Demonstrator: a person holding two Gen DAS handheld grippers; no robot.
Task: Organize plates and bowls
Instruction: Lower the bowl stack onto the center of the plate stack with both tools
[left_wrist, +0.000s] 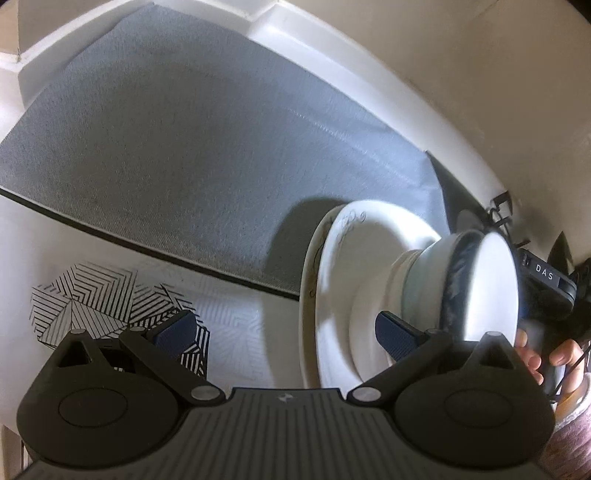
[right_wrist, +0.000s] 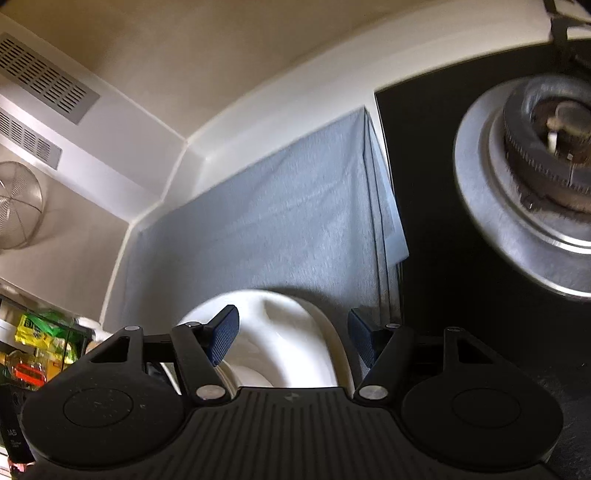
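A stack of white plates (left_wrist: 332, 295) with a bowl (left_wrist: 476, 288) on top sits on the grey mat (left_wrist: 184, 147), seen sideways at the right of the left wrist view. My left gripper (left_wrist: 288, 332) is open and empty, its right finger (left_wrist: 397, 334) in front of the plates. In the right wrist view my right gripper (right_wrist: 291, 336) is open around a white dish (right_wrist: 280, 332) from the stack; whether the pads touch it I cannot tell. The other gripper's body and a hand (left_wrist: 535, 354) show behind the bowl.
A black stove top (right_wrist: 461, 258) with a metal burner (right_wrist: 535, 177) lies beside the mat. A black-and-white patterned sheet (left_wrist: 110, 302) lies on the white counter. A wire strainer (right_wrist: 18, 206), a vent hood (right_wrist: 44, 81) and shelved packets (right_wrist: 40, 328) are at left.
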